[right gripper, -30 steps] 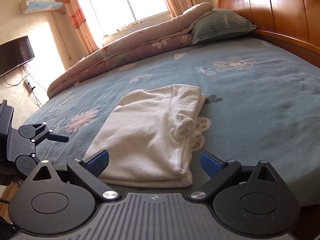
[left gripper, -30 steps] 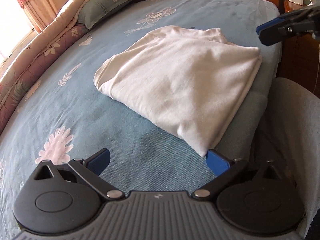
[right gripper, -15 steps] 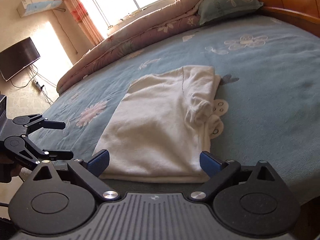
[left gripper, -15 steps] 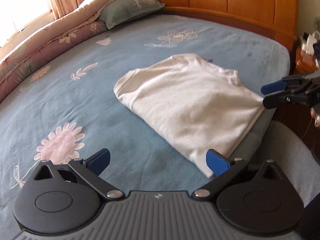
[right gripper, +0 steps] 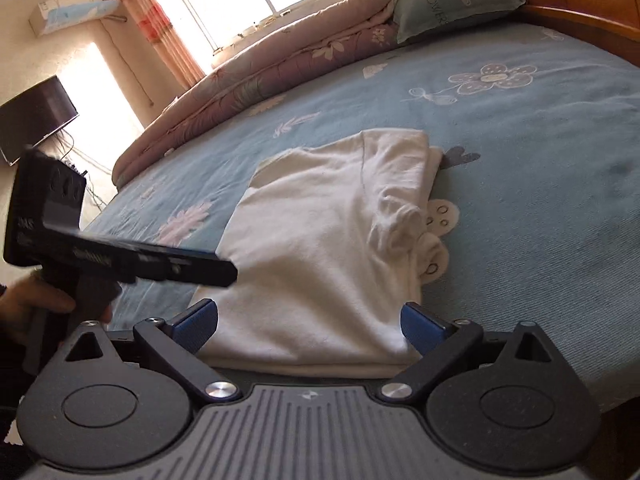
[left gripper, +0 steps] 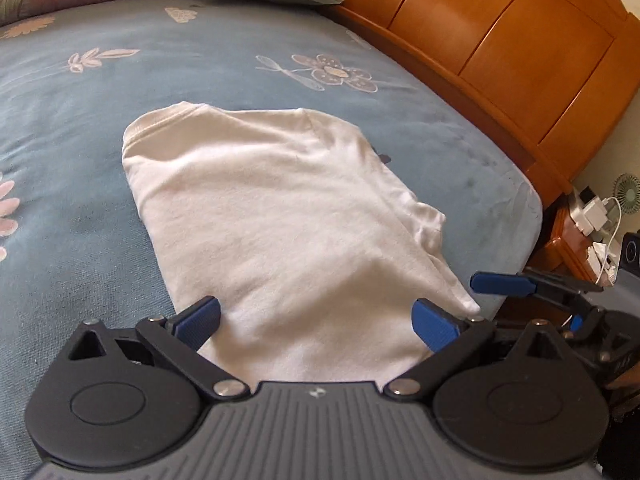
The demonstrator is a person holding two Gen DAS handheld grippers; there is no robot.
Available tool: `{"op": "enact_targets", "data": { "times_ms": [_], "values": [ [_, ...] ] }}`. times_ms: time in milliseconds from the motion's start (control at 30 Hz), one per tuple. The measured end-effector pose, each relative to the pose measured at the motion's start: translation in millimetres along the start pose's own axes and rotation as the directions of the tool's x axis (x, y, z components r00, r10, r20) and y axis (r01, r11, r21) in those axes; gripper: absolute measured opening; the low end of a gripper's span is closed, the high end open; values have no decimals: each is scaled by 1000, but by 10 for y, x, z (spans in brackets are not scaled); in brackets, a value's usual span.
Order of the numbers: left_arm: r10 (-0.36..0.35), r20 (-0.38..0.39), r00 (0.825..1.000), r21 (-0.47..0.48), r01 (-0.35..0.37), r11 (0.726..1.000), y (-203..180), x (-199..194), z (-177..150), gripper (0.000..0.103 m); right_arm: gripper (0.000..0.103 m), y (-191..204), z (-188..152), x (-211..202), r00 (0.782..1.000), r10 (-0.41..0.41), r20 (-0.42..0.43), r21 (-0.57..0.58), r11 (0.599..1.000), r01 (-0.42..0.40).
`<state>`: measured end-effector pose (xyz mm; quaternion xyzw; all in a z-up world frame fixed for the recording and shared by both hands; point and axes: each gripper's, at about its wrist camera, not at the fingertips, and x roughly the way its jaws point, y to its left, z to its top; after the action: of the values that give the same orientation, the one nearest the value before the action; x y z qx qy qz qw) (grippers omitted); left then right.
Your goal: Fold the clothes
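Note:
A white shirt (left gripper: 280, 216) lies folded into a rough rectangle on the blue flowered bedsheet (left gripper: 80, 128), near the bed's front edge. My left gripper (left gripper: 316, 322) is open, its blue pads straddling the shirt's near edge just above the cloth. My right gripper (right gripper: 310, 324) is open too, its blue pads either side of the same near edge of the shirt (right gripper: 328, 240). In the left wrist view the right gripper (left gripper: 520, 292) shows at the right, by the shirt's corner. In the right wrist view the left gripper (right gripper: 132, 256) is blurred at the left, held by a hand (right gripper: 36, 308).
A wooden headboard (left gripper: 500, 52) runs along the right side. A teal pillow (right gripper: 452, 0) and a rolled quilt (right gripper: 260, 80) lie at the far side under the window. A nightstand with chargers and cables (left gripper: 592, 232) stands past the bed's corner. A dark screen (right gripper: 36, 120) hangs on the left wall.
Both grippers have moved in toward the shirt's near edge, so it now fills the space between their pads. The left gripper swung right, close beside the right one. Both stayed open.

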<state>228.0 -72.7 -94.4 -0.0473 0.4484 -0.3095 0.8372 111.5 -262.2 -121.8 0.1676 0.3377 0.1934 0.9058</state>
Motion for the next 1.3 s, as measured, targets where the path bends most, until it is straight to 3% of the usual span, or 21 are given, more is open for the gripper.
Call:
{"op": "enact_targets", "data": {
  "times_ms": [233, 367, 467, 533, 667, 767, 867, 967, 1133, 1300],
  "values": [
    [-30, 58, 998, -115, 36, 993, 156, -171, 203, 102, 103, 103, 357, 298, 998, 64, 14, -57, 996, -63],
    [-19, 35, 999, -195, 26, 980, 358, -85, 194, 102, 103, -147, 339, 464, 996, 80, -32, 57, 995, -78],
    [-29, 38, 999, -245, 37, 969, 506, -66, 151, 102, 103, -323, 330, 318, 991, 136, 6, 152, 979, -135],
    [-57, 64, 996, -306, 74, 949, 627, -66, 138, 102, 103, -449, 410, 301, 988, 156, 20, 215, 964, -157],
    [-121, 91, 988, -467, 150, 872, 897, 40, 113, 102, 103, -709, 587, 299, 980, 194, 46, 335, 921, -198],
    [-176, 79, 981, -537, 190, 822, 1012, 152, 71, 102, 103, -847, 672, 509, 980, 194, -30, 400, 901, -166],
    [-210, 82, 974, -563, 219, 797, 1079, 225, 75, 102, 103, -939, 725, 773, 974, 176, -140, 448, 889, -97],
    [-248, 78, 966, -582, 246, 775, 1137, 325, 163, 102, 103, -930, 827, 943, 967, 190, -169, 437, 894, -99],
    [-287, 64, 956, -571, 271, 775, 1159, 563, 386, 102, 103, -1002, 1037, 1265, 961, 224, -164, 472, 873, -123],
    [-286, 58, 956, -566, 268, 780, 1115, 627, 443, 102, 103, -1007, 1118, 1397, 956, 242, -166, 481, 866, -136]
  ]
}}
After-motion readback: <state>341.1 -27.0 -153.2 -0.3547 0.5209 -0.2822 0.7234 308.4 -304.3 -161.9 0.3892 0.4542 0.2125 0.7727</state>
